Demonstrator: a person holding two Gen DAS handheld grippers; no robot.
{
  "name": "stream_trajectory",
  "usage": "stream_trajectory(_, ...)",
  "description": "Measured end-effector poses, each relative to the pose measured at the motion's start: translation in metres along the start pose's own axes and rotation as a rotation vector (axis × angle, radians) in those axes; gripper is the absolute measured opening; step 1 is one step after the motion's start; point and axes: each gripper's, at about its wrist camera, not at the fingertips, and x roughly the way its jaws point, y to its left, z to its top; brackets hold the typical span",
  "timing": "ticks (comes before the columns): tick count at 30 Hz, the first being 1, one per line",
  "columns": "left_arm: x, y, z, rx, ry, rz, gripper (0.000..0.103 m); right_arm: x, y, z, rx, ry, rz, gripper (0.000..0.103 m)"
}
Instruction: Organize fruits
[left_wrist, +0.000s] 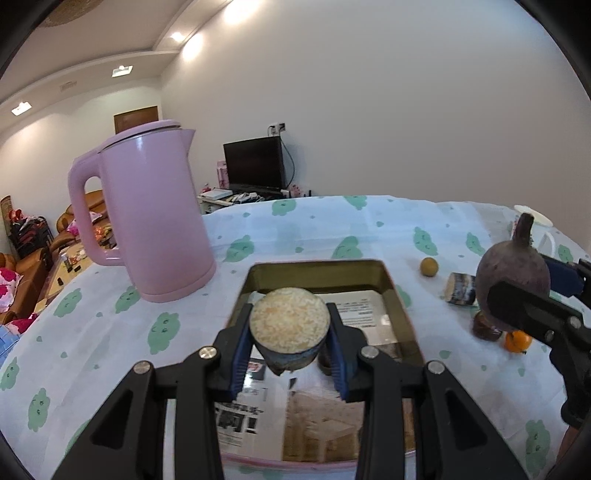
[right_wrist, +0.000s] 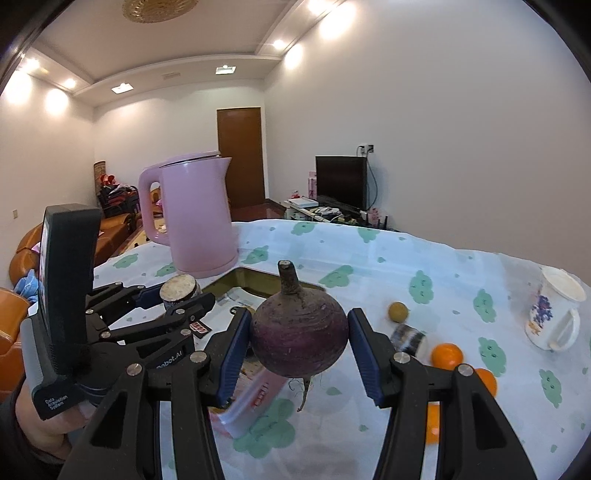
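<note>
My left gripper (left_wrist: 289, 319) is shut on a short cut cane piece (left_wrist: 289, 334) with a pale round face, held just above the paper-lined metal tray (left_wrist: 317, 264). My right gripper (right_wrist: 299, 326) is shut on a round purple beet (right_wrist: 299, 339); its stalk points up and its root tail hangs over the cloth. In the left wrist view the beet (left_wrist: 511, 278) sits to the right of the tray. In the right wrist view the left gripper (right_wrist: 173, 299) and its cane piece (right_wrist: 179, 290) are to the left, over the tray (right_wrist: 258, 277).
A pink kettle (left_wrist: 147, 221) stands left of the tray. To the tray's right lie a small yellow-brown fruit (right_wrist: 398, 312), another cane piece (right_wrist: 408, 338) and oranges (right_wrist: 447, 356). A flowered mug (right_wrist: 554, 314) stands at the far right. A hand holds the left gripper's handle.
</note>
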Motion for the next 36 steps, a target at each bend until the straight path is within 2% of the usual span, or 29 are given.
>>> stream_trajectory(13,0.016,0.029,-0.003,-0.027,0.059,0.034,0.038,0.036,0.026,-0.003,-0.038,0.082,0.071,0.055)
stream_trajectory(29,0.029,0.033,-0.01,-0.03,0.117,0.011,0.038,0.058,0.036,-0.011,-0.065,0.149,0.096,0.055)
stream_trajectory(36,0.033,0.026,-0.01,0.008,0.141,0.035,0.039,0.066,0.033,-0.014,-0.051,0.184,0.107,0.055)
